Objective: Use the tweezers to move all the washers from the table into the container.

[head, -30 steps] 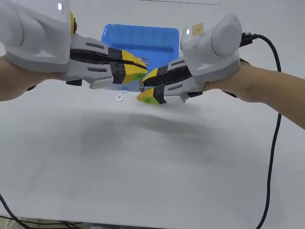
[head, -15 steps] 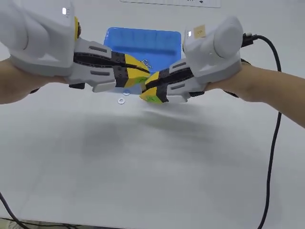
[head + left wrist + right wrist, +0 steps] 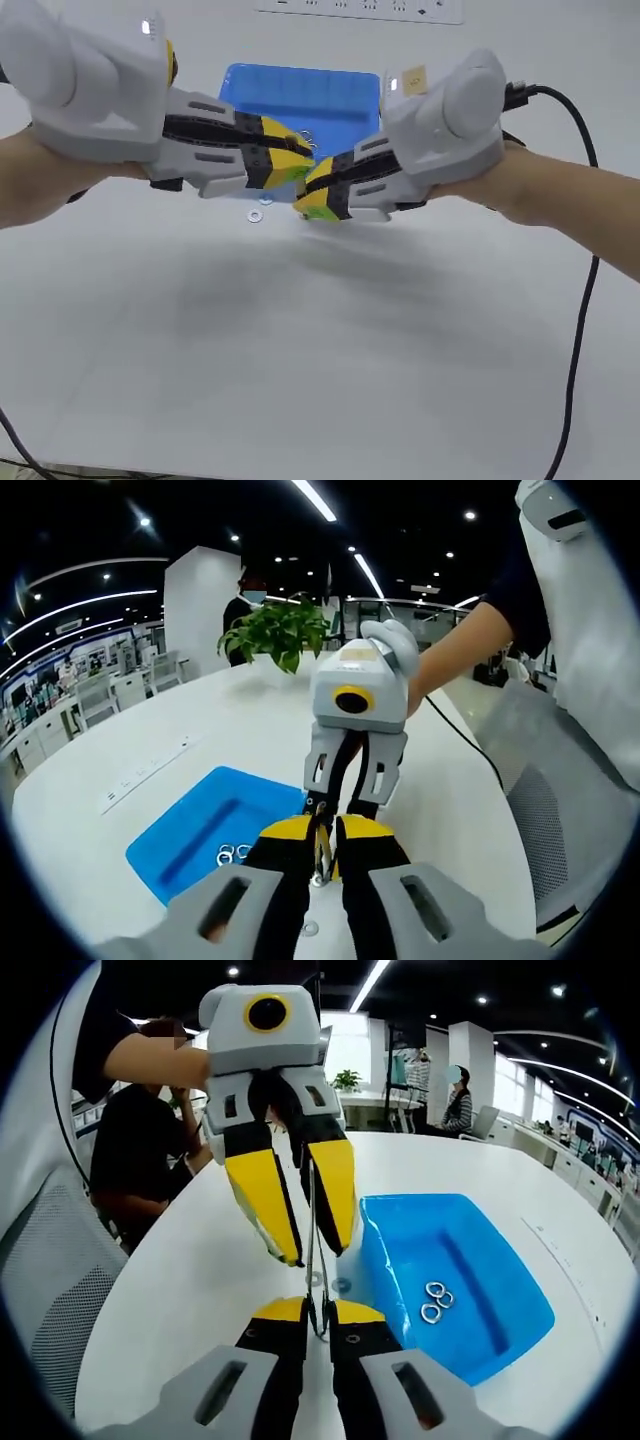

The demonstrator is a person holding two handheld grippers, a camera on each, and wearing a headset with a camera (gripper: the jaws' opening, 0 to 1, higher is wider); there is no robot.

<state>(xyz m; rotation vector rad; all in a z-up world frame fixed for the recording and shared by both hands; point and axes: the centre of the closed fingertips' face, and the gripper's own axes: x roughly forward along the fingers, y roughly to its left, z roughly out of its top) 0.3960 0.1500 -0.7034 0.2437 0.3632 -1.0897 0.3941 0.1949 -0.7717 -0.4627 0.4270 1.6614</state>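
Note:
The two grippers meet tip to tip in front of the blue container (image 3: 300, 90). My right gripper (image 3: 318, 1315) is shut on thin metal tweezers (image 3: 311, 1220), which run forward between the parted yellow fingers of my left gripper (image 3: 315, 1250). In the left gripper view the tweezers' end (image 3: 321, 855) lies in the narrow gap of the left gripper (image 3: 322, 845), facing the right gripper (image 3: 345, 780). Three washers (image 3: 436, 1305) lie inside the container (image 3: 480, 1260). Two washers (image 3: 255, 214) rest on the white table just below the left gripper (image 3: 300, 160), left of the right gripper (image 3: 305, 195).
A black cable (image 3: 575, 330) trails from the right gripper down the table's right side. A socket strip (image 3: 360, 8) sits at the table's far edge behind the container. A seated person (image 3: 150, 1130) and a potted plant (image 3: 280, 630) are beyond the table.
Both grippers have edged closer, so their yellow tips now overlap. The head camera tilted, which shifts the container and washers slightly in the picture.

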